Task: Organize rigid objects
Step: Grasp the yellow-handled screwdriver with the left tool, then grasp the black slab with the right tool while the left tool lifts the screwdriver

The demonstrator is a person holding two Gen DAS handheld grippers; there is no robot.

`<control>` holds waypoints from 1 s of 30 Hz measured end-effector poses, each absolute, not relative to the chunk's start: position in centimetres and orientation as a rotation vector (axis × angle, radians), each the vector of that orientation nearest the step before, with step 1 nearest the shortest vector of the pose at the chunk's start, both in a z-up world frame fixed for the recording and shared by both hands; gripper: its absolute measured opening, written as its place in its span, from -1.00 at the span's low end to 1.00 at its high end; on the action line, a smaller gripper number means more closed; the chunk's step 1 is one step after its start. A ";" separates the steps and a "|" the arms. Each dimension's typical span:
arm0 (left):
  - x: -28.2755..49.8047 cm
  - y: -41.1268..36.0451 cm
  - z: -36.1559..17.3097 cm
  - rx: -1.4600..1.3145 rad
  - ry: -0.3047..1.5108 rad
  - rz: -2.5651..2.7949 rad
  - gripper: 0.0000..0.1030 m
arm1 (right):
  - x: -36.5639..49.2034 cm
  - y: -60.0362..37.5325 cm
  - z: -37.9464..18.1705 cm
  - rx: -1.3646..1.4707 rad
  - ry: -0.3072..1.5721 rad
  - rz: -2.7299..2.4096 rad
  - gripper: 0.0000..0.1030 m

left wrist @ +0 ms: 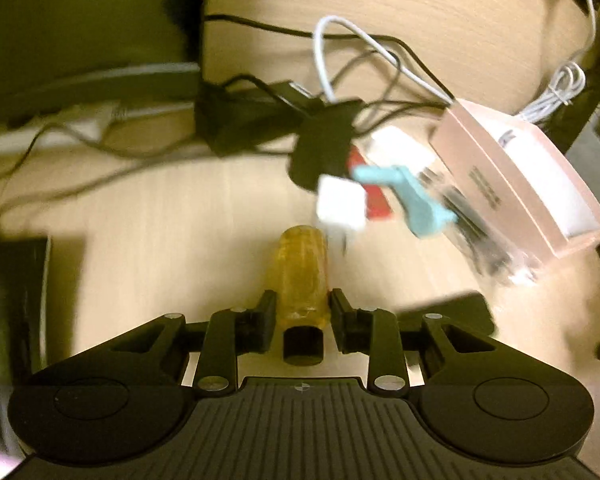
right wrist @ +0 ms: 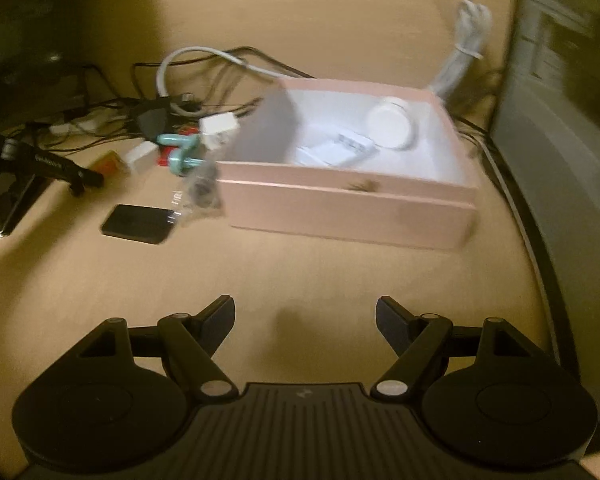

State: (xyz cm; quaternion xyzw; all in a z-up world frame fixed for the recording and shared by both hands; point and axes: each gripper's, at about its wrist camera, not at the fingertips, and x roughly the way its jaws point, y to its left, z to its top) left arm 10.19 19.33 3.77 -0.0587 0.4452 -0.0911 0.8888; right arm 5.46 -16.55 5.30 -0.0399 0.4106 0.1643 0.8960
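Your left hand-held gripper (left wrist: 300,312) has its jaws drawn in on either side of the amber screwdriver handle (left wrist: 302,276), which lies on the table (left wrist: 180,220) with its black collar toward you and its rounded end pointing away. The fingers (left wrist: 266,312) sit right at the handle's flanks, but blur keeps you from telling whether the pads actually press on it. In the right wrist view the same handle shows only as an orange blur at the left gripper's tip.

Just beyond the handle's far end lies a white plug cube (left wrist: 340,204), and past it a red piece (left wrist: 374,196), a light blue clamp-like tool (left wrist: 414,200) and a black adapter (left wrist: 324,140) amid tangled black and white cables (left wrist: 360,52). A clear plastic bag (left wrist: 476,236) of small dark parts leans against the pink box (right wrist: 348,208). A flat black slab (right wrist: 138,224) lies on the table near the bag.

The pink box is open, its inside white. In it you have a round white puck-shaped object (right wrist: 392,124) toward the far right corner and a flat white packet or card (right wrist: 336,152) toward the middle; its details are too blurred to read. A bundled white cable (right wrist: 466,44) lies behind the box, toward the table's far edge.

Your right hand-held gripper (right wrist: 305,316) hovers over bare table in front of the box, jaws spread wide with nothing between them.
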 end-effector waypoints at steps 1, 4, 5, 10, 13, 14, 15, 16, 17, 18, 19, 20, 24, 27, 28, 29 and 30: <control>9.1 18.9 3.7 -0.144 0.923 -0.184 -0.38 | 5.6 -15.8 5.3 -0.092 0.841 0.358 0.54; 6.3 17.4 3.5 -0.211 0.906 -0.145 -0.38 | 6.0 -13.5 5.3 -0.115 0.823 0.413 0.58; 5.1 17.3 3.6 -0.233 0.900 -0.127 -0.38 | 6.2 -12.6 5.2 -0.125 0.821 0.437 0.58; 1.1 16.8 3.7 -0.298 0.847 -0.012 -0.38 | 7.2 -7.9 4.2 -0.162 0.832 0.539 0.58; -0.9 17.1 3.8 -0.310 0.833 0.046 -0.38 | 7.8 -5.3 3.4 -0.157 0.852 0.585 0.58; -1.4 17.4 3.7 -0.317 0.834 0.059 -0.38 | 7.8 -4.5 3.1 -0.154 0.858 0.601 0.59; -1.8 17.6 3.7 -0.322 0.834 0.069 -0.38 | 7.9 -3.8 2.8 -0.152 0.866 0.613 0.65; -2.3 17.9 3.7 -0.326 0.835 0.082 -0.38 | 8.0 -3.0 2.5 -0.155 0.858 0.613 0.73; -2.3 18.2 3.7 -0.328 0.837 0.090 -0.38 | 8.1 -2.2 2.3 -0.162 0.844 0.603 0.78; -2.6 18.5 3.8 -0.330 0.840 0.102 -0.37 | 8.3 -1.5 2.1 -0.169 0.836 0.599 0.83; -2.8 18.5 3.8 -0.331 0.846 0.109 -0.37 | 8.5 -0.7 1.9 -0.181 0.822 0.593 0.85; -3.0 18.6 3.8 -0.331 0.848 0.115 -0.37 | 8.7 -0.1 1.7 -0.193 0.813 0.587 0.90; -3.4 18.4 3.9 -0.314 0.852 0.116 -0.37 | 9.7 1.7 1.4 -0.204 0.802 0.579 0.96; -3.4 18.3 3.8 -0.316 0.845 0.114 -0.37 | 9.9 2.1 1.6 -0.208 0.791 0.588 0.75; -3.4 18.3 3.7 -0.323 0.842 0.110 -0.37 | 9.8 2.1 1.7 -0.215 0.797 0.599 0.75; -3.4 18.3 3.7 -0.335 0.837 0.100 -0.37 | 9.6 2.0 1.8 -0.221 0.801 0.607 0.74; -3.3 18.3 3.6 -0.346 0.834 0.089 -0.37 | 9.4 1.7 1.8 -0.229 0.796 0.610 0.74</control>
